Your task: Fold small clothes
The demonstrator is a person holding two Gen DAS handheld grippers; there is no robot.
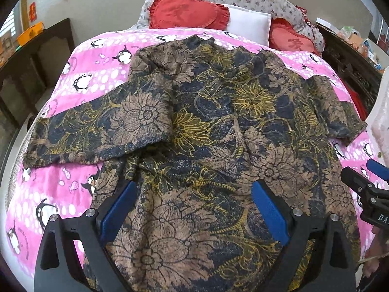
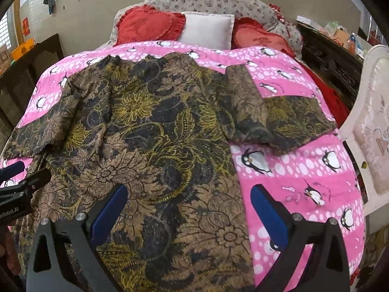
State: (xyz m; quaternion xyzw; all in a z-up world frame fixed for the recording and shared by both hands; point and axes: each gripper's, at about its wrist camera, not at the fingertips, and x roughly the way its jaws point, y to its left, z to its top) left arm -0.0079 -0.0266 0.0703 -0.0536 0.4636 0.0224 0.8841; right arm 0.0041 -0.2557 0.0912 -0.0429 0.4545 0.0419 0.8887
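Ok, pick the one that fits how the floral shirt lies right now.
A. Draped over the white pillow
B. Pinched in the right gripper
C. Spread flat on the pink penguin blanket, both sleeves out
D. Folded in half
C: the floral shirt lies spread on the pink penguin blanket with both sleeves out, and the left gripper and right gripper are open with nothing between the fingers.

We see pink penguin blanket on bed, two red heart cushions flanking white pillow, floral headboard, dark cabinet left.

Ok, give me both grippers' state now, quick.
Left gripper: open, holding nothing, above the shirt.
Right gripper: open, holding nothing, over the shirt's edge.
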